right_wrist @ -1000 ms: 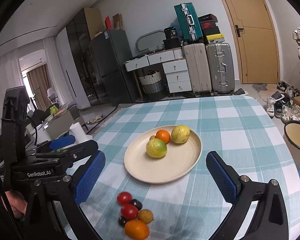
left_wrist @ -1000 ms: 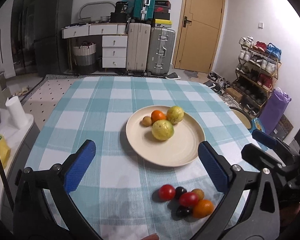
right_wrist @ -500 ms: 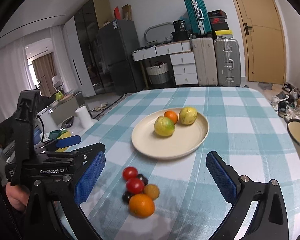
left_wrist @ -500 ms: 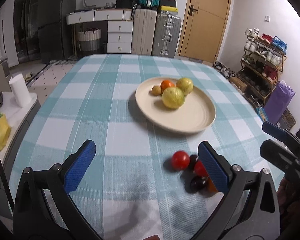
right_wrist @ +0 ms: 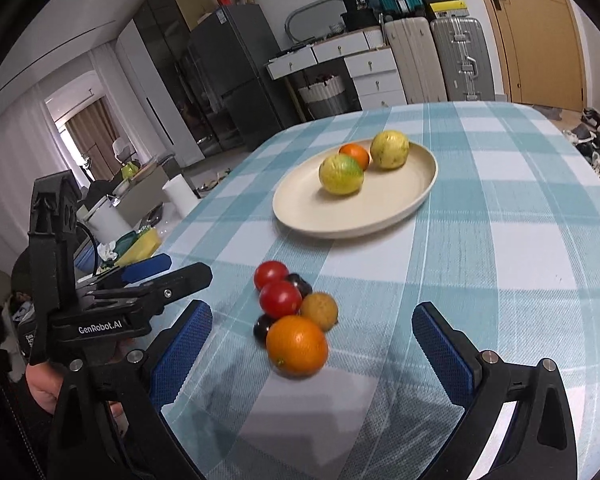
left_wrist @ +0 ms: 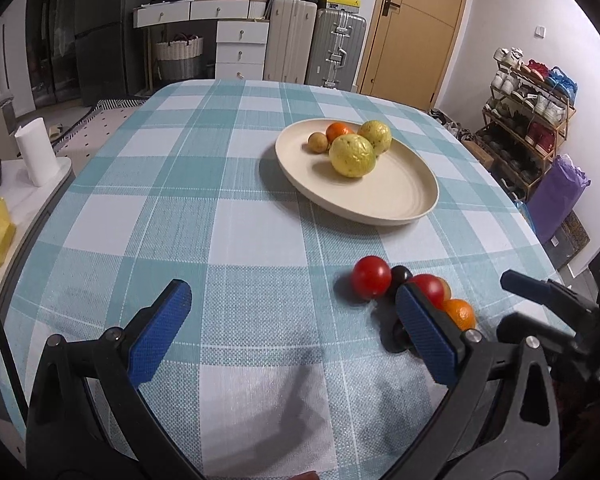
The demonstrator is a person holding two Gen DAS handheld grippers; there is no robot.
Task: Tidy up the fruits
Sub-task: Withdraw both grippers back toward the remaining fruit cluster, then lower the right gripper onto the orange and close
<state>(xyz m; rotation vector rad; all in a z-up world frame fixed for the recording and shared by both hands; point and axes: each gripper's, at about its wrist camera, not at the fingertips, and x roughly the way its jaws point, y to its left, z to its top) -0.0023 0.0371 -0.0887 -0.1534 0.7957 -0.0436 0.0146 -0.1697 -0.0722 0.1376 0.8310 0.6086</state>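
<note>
Left wrist: left gripper (left_wrist: 292, 332) hovering w/ jaws spread wide, gripping nothing, over checked tablecloth (left_wrist: 204, 216). Loose fruit cluster (left_wrist: 404, 288) lying ahead-right, partly hiding behind right finger (left_wrist: 428, 340). Plate (left_wrist: 384, 200) w/ four fruits sitting farther ahead.

Right wrist: right gripper (right_wrist: 312, 352) also gaping wide, empty. Orange (right_wrist: 297, 345) lying just ahead btwn fingers, touching tomatoes (right_wrist: 280, 299) beyond. Plate farther ahead; left gripper showing at left.
</note>
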